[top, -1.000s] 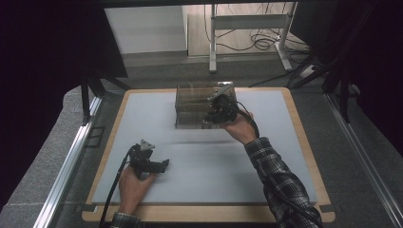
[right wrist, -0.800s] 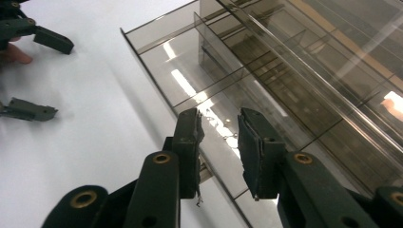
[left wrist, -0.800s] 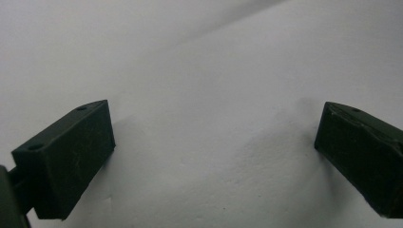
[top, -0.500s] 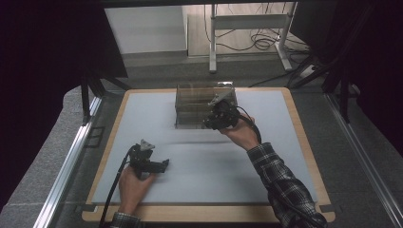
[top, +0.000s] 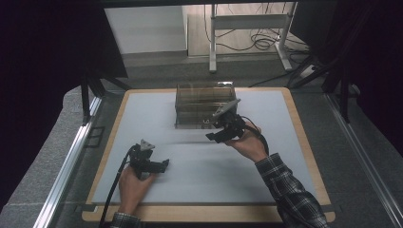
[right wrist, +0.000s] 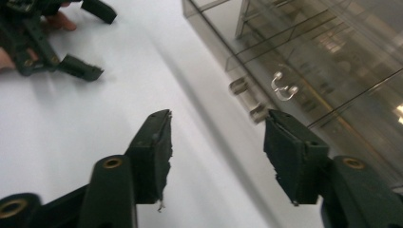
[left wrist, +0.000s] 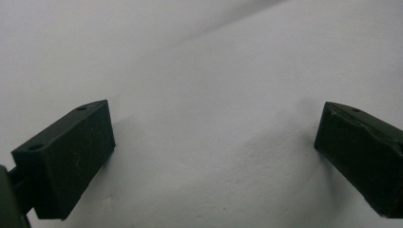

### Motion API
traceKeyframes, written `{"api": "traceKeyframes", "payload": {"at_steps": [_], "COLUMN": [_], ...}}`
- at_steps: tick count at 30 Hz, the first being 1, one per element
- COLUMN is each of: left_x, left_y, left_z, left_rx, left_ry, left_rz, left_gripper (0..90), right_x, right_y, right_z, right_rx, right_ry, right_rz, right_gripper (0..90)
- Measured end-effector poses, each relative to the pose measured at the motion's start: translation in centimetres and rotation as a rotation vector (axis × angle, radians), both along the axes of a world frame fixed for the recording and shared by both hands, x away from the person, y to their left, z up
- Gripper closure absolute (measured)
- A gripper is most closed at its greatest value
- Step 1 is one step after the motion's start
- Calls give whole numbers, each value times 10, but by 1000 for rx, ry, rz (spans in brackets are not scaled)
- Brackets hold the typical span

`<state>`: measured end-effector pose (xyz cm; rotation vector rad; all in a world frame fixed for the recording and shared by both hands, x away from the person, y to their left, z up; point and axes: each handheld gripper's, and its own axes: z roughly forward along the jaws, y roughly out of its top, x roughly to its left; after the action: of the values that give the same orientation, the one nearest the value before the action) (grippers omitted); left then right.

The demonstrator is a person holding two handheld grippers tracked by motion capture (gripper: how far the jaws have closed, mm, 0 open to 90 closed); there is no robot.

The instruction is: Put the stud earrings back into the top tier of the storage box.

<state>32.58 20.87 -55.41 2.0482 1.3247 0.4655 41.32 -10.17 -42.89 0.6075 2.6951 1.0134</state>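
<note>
Right gripper (top: 215,136), jaws just opened with nothing between them, hovers just in front of the smoky transparent plastic drawer box (top: 202,102) at the white mat's (top: 204,166) far side. Left gripper (top: 159,167) rests open on the mat, well apart.

Table: wooden-edged board (top: 304,142), middle of the frame.
Cover: pale grey mat (top: 204,166) over nearly all of it.
On the mat: smoky clear drawer box (top: 199,102), upper centre.
</note>
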Motion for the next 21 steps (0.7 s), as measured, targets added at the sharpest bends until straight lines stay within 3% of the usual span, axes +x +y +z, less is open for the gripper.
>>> {"api": "traceKeyframes", "payload": {"at_steps": [11,21], "left_x": [0,0], "left_y": [0,0], "left_z": [0,0], "left_rx": [0,-1], "left_ry": [0,-1], "left_rz": [0,2], "left_gripper": [0,0], "right_x": [-26,-46], "right_y": [-18,-40], "right_z": [-21,-49], "right_rx": [-29,-17], "right_ry": [2,7], "right_rz": [14,-20], "right_gripper": [247,165]}}
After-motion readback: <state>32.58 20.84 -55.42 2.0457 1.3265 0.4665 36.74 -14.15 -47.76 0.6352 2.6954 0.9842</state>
